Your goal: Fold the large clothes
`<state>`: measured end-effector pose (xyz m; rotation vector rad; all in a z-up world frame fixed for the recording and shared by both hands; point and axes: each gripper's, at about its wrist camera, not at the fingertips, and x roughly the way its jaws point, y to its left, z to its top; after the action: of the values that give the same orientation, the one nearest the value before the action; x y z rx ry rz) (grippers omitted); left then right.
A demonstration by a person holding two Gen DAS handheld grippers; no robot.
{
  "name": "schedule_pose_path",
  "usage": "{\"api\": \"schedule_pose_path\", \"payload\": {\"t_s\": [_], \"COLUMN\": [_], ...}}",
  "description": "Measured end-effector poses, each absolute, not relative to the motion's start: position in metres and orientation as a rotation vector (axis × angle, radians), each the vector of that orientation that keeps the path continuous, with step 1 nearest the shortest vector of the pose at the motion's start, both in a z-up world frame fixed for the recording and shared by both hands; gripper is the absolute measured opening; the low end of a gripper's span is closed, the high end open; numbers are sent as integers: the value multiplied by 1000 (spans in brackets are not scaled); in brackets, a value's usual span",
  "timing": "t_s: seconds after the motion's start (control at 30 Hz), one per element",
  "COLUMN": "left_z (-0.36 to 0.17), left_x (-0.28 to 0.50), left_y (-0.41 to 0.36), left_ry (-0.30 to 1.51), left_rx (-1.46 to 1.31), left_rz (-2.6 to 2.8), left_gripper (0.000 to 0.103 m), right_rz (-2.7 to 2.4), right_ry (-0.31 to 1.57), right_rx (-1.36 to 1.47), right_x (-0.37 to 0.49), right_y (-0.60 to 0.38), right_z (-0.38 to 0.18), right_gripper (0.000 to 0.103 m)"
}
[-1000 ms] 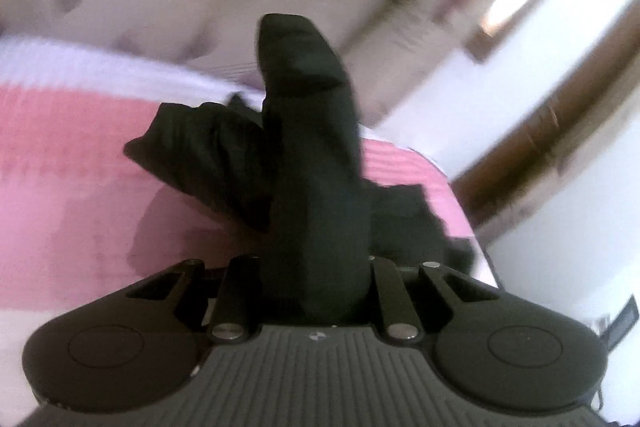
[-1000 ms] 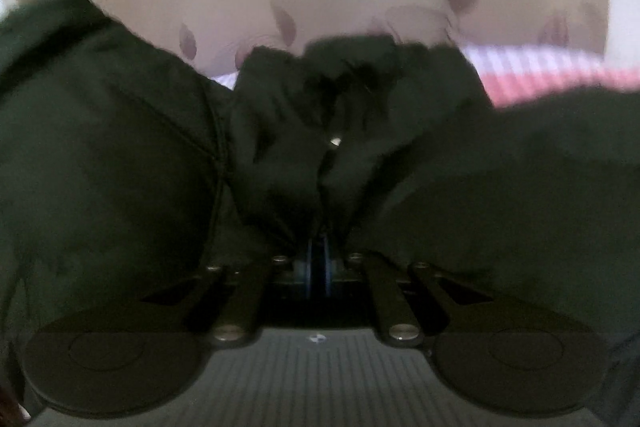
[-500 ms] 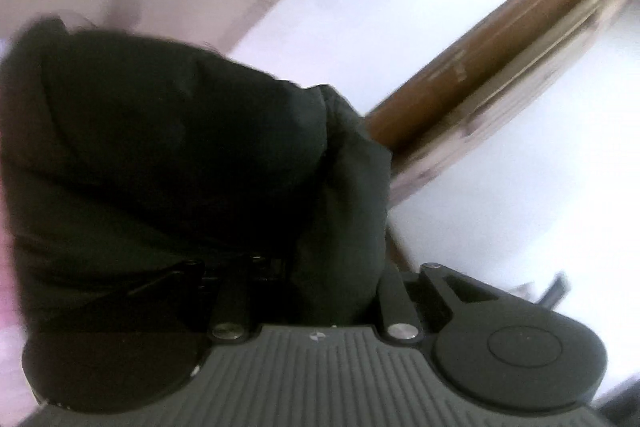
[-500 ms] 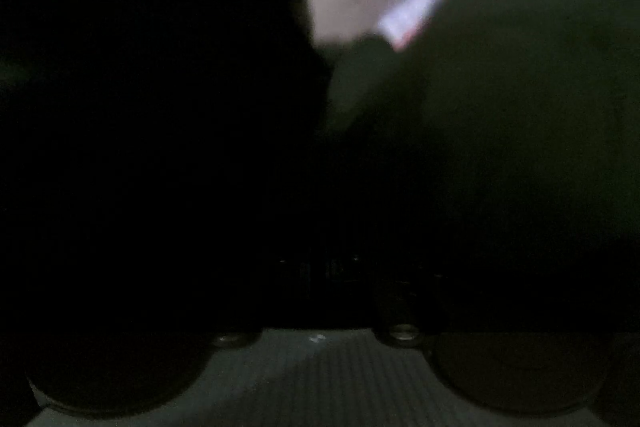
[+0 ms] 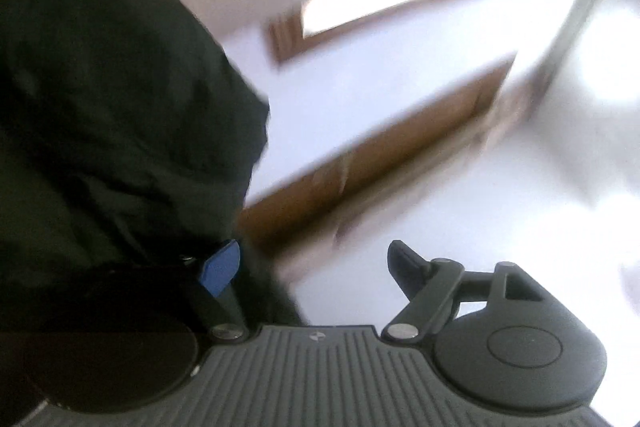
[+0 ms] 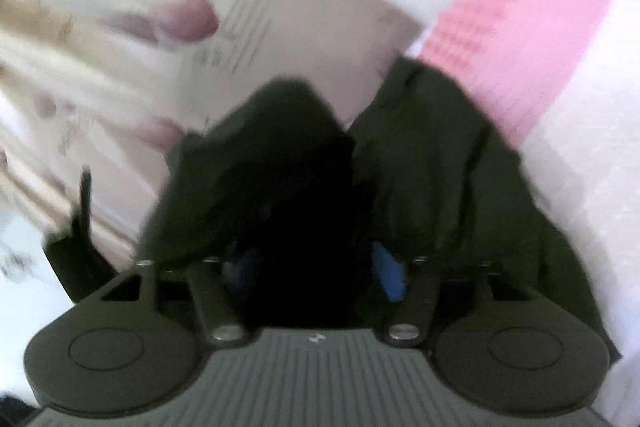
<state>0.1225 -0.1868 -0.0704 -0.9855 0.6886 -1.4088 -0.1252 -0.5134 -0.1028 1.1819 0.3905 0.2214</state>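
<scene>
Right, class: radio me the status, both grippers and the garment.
Left gripper opening, nothing between fingers. Right gripper opening, dark garment bunched between. Nothing in the way.

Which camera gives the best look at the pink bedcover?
The right wrist view: the pink bedcover runs along its upper right, beside the dark garment. The left wrist view shows none of it, only the garment, a white wall and a wooden door frame.
</scene>
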Motion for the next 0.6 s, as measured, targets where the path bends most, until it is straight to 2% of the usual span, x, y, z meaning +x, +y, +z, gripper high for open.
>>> {"api": "schedule_pose_path", "payload": {"t_s": [0.07, 0.13, 0.2, 0.37, 0.5, 0.57, 0.6], "left_z": [-89, -101, -109, -127, -132, -134, -133], "left_x": [114, 106, 99, 72, 64, 59, 60], "left_y": [-168, -154, -146, -130, -127, -116, -114], "left_ry": [558, 491, 468, 429, 429, 434, 441], "left_rx": [-1158, -1221, -1249, -1338, -1362, -1364, -1358], "left_rz": [-1355, -1296, -1256, -1165, -1132, -1118, -1109], "left_gripper": [79, 79, 79, 79, 81, 82, 82], "right_rz": [225, 236, 242, 211, 197, 202, 185], "right_ry": [378, 356, 349, 490, 637, 662, 681], "right_rx": [1207, 1202, 1169, 939, 746, 628, 528], "right_x": [-130, -122, -119, -74, -24, -6, 2], "right_y": [-517, -523, -523, -500, -474, -459, -450], "right_z": [-99, -90, -71, -23, -16, -15, -15], "right_gripper": [78, 93, 100, 103, 103, 90, 55]}}
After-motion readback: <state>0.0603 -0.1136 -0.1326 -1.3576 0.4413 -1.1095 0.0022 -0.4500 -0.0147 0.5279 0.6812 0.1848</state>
